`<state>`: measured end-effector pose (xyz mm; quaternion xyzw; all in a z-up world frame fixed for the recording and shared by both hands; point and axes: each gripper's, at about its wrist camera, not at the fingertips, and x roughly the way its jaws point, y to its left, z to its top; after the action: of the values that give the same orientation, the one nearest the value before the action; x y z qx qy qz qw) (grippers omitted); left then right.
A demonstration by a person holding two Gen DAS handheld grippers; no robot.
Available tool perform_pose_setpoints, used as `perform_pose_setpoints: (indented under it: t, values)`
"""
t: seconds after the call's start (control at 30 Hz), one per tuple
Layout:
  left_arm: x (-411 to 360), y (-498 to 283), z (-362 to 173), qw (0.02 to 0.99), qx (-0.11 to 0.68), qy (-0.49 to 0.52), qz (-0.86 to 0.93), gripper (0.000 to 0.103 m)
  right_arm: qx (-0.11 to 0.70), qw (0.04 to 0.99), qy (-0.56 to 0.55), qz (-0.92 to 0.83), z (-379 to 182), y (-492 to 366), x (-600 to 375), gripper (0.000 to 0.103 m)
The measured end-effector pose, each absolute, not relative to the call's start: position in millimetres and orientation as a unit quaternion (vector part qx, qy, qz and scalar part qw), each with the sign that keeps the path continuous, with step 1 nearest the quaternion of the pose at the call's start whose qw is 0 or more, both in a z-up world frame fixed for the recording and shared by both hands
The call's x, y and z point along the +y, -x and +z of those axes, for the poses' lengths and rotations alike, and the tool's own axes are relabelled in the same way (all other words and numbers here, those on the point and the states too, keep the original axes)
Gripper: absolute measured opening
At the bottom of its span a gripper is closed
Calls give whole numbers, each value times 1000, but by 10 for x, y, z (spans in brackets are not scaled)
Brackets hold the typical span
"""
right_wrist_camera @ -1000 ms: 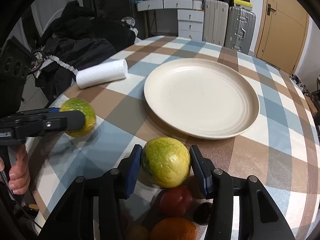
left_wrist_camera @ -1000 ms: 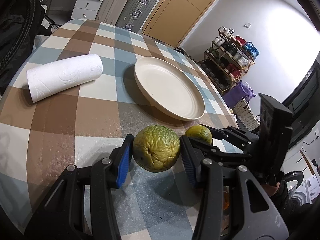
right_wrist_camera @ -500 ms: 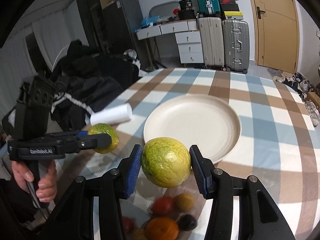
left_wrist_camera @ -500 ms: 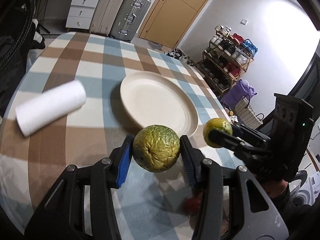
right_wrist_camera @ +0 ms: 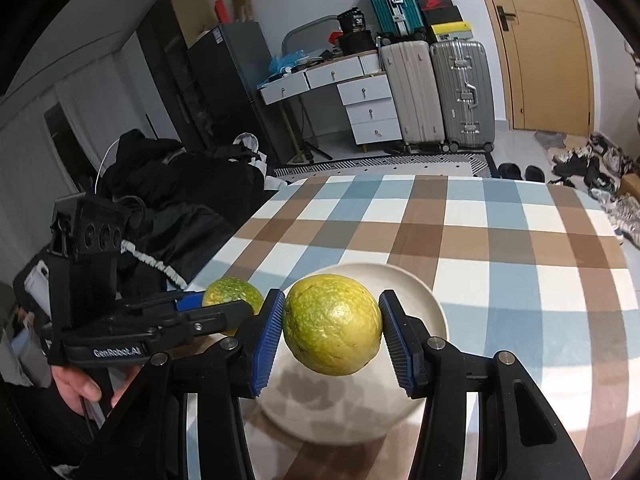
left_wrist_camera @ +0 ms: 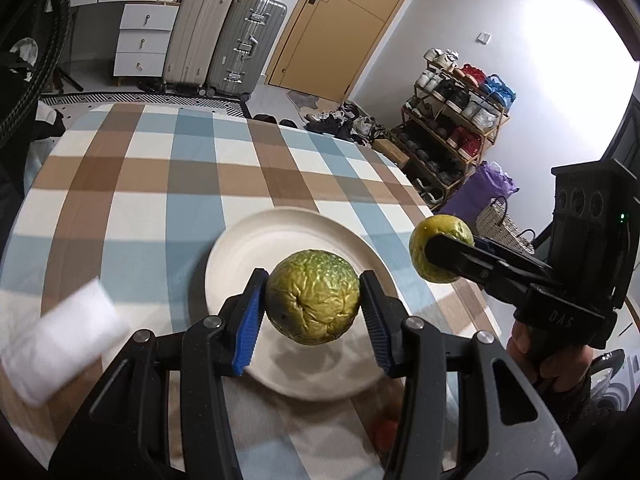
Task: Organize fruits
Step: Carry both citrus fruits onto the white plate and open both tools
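Observation:
My left gripper [left_wrist_camera: 313, 308] is shut on a wrinkled green-yellow citrus fruit [left_wrist_camera: 313, 297], held in the air over the near part of the cream plate [left_wrist_camera: 256, 244]. My right gripper [right_wrist_camera: 332, 336] is shut on a smoother yellow-green citrus fruit [right_wrist_camera: 332, 324], also raised above the plate [right_wrist_camera: 424, 288]. Each gripper shows in the other's view: the right gripper with its fruit [left_wrist_camera: 438, 248] at the right, the left gripper with its fruit [right_wrist_camera: 228, 294] at the left. A reddish fruit [left_wrist_camera: 386, 426] lies blurred on the table below the left gripper.
A white paper towel roll [left_wrist_camera: 56, 348] lies on the checked tablecloth [left_wrist_camera: 152, 184] at the near left. Suitcases [left_wrist_camera: 224, 40] and drawers stand beyond the table's far edge; a shoe rack [left_wrist_camera: 452, 120] is at the right. A person's hand [right_wrist_camera: 76, 388] holds the left gripper.
Both grippers have risen from table height with their fruits and now hang over the plate. The plate and the towel roll sit lower in both views.

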<state>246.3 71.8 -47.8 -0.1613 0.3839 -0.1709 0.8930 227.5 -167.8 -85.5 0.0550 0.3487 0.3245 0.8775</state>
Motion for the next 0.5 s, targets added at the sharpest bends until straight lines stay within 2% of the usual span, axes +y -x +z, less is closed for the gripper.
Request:
perform_pose_setpoints:
  t: [0.5]
  values:
    - [535,-3349,-965,878,425,135,-173,44,415,846,-97,321,-1495,-3153,-1537,50]
